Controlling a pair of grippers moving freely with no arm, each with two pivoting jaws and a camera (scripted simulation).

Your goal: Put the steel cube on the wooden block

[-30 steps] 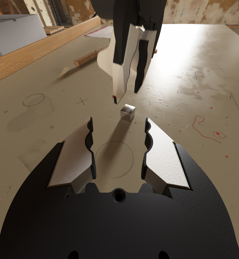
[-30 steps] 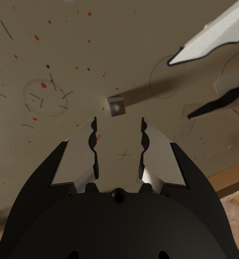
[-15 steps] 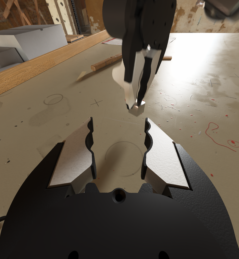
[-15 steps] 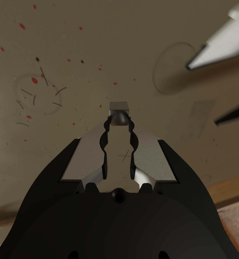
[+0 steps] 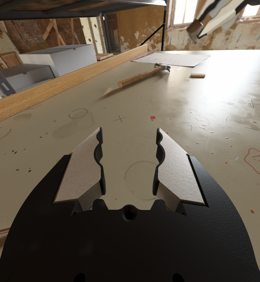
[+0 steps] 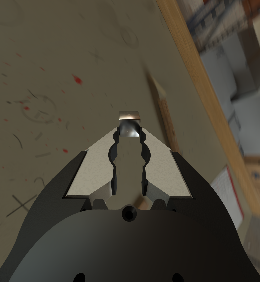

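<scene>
The right gripper (image 6: 129, 131) clamps the steel cube (image 6: 129, 124) at its fingertips, high above the table (image 5: 141, 99). The left gripper (image 5: 129, 131) hovers spread and empty; the wooden block (image 5: 197, 75) lies far right, near a hammer (image 5: 143, 75).

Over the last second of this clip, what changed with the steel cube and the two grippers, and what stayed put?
The right gripper came down, closed on the steel cube and lifted it off the table; in the left wrist view it now hangs high at upper right, cube pinched at the fingertips. The left gripper stayed open and empty. The hammer and the wooden block lie where they were.
</scene>
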